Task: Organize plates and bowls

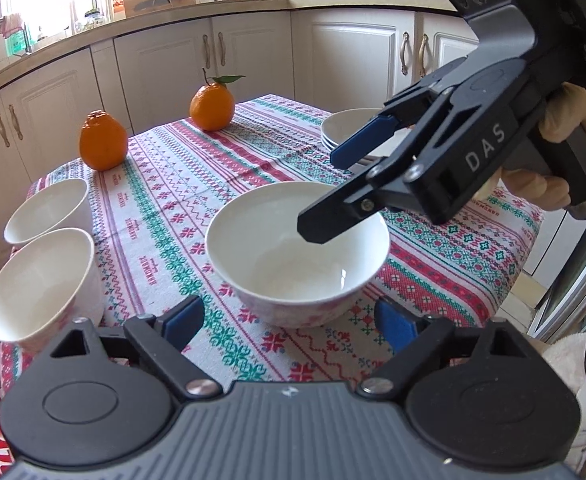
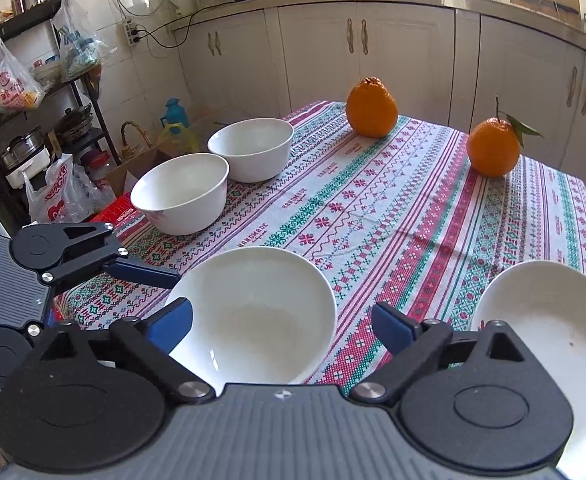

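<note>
A white bowl (image 1: 297, 252) stands on the patterned tablecloth (image 1: 197, 176); it also shows in the right wrist view (image 2: 253, 320). My left gripper (image 1: 289, 324) is open and empty just in front of it. My right gripper (image 1: 325, 196) is open above the bowl's far rim; in its own view (image 2: 283, 328) the fingers straddle the bowl without touching it. Two more white bowls (image 1: 49, 210) (image 1: 41, 280) stand at the left edge, also in the right wrist view (image 2: 253, 148) (image 2: 181, 192). A stack of white plates (image 1: 349, 128) lies behind; its top plate (image 2: 549, 320) shows at right.
Two oranges (image 1: 103, 140) (image 1: 211, 107) stand at the far side of the table. Kitchen cabinets (image 1: 253, 52) run behind the table. A shelf with bags (image 2: 25, 80) stands beyond the table's left side in the right wrist view.
</note>
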### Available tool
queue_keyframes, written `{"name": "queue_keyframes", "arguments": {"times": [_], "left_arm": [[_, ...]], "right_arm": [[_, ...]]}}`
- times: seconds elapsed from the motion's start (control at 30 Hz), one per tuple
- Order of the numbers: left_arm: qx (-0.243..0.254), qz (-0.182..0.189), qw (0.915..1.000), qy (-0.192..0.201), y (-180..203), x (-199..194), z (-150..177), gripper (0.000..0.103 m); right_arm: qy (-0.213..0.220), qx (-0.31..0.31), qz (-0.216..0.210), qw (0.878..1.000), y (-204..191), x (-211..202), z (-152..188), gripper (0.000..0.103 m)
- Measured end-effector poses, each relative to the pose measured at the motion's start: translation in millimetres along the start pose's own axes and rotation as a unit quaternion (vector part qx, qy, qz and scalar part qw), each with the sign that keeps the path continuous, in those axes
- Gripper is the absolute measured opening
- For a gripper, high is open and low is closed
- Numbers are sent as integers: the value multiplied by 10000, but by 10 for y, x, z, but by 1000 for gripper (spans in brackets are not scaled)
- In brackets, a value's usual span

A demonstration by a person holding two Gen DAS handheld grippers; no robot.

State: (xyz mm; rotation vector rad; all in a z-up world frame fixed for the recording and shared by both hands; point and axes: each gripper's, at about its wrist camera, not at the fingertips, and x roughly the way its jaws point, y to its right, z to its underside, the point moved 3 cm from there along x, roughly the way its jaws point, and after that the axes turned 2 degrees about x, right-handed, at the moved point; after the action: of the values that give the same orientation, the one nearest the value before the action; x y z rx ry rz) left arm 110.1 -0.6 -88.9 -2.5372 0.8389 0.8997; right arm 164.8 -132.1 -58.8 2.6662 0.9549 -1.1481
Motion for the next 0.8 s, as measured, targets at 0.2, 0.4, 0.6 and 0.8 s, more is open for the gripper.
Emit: {"name": "queue_keyframes", "arguments": {"times": [0.2,0.4,0.6,0.8], "left_arm": [[-227,-279,9994,6,-150,-192,80,97],[-423,-556,9975,80,-344,-383,178,97],[-594,-1009,9930,182,-726,-571,199,97],[-1075,-1310,9852,239,-1276,-614,157,99]], "right_arm": [[70,-239,55,9997,-116,7,-74,103],[152,-546,93,9984,-286,37,-199,103],[108,-904,65,9958,-478,150,-307,103],[24,-1255,-36,9921,-691,314,-412,103]]}}
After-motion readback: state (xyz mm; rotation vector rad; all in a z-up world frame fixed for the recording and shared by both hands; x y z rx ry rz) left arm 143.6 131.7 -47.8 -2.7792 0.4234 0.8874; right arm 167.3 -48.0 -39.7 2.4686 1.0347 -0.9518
